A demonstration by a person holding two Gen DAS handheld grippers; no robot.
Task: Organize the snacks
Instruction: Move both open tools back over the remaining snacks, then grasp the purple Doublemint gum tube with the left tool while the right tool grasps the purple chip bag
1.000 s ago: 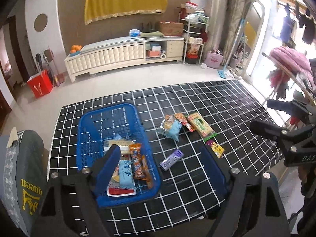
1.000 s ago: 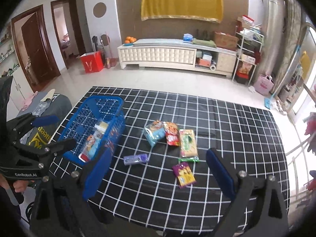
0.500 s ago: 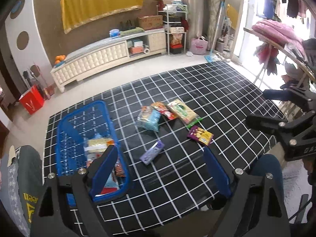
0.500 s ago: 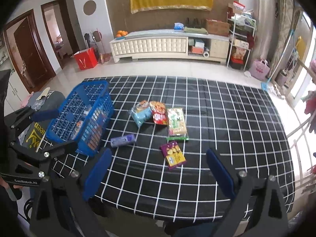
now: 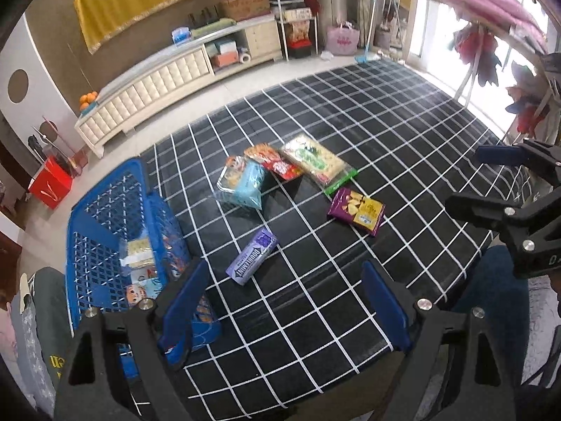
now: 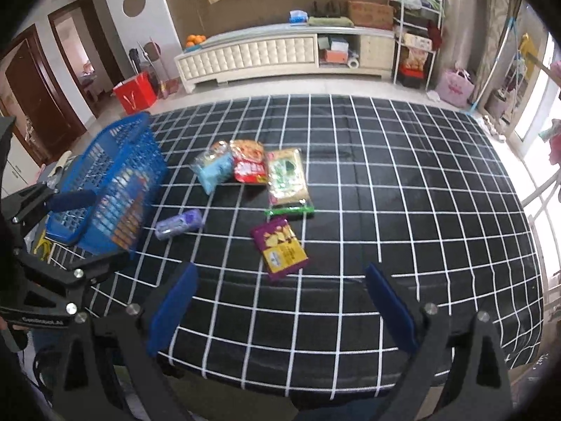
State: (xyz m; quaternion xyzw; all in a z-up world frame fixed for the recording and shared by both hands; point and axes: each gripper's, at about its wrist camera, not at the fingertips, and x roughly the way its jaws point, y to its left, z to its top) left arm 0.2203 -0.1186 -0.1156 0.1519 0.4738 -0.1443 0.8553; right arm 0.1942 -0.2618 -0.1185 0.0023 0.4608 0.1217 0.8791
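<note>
The job looks partly done: the blue basket (image 5: 115,231) at the left end of the grid-patterned tablecloth (image 5: 385,133) already holds several snack packs, while five remain loose on the cloth. In the middle lie a light-blue bag (image 5: 245,182), a red packet (image 5: 277,163) overlapping its edge, and a long clear-and-green cracker pack (image 5: 315,163) touching the red one. Nearer the front edge rest a purple-and-yellow packet (image 6: 280,247) and, just beside the basket, a small purple gum pack (image 5: 251,261). The left gripper (image 5: 284,310) hangs above the near edge of the table with its blue fingers spread wide and nothing between them; the gum pack sits just ahead of it, toward its left finger, and looks the likeliest next pick. The right gripper (image 6: 280,310) is likewise spread and empty, with the purple-and-yellow packet directly ahead of its gap and the central cluster farther beyond.
</note>
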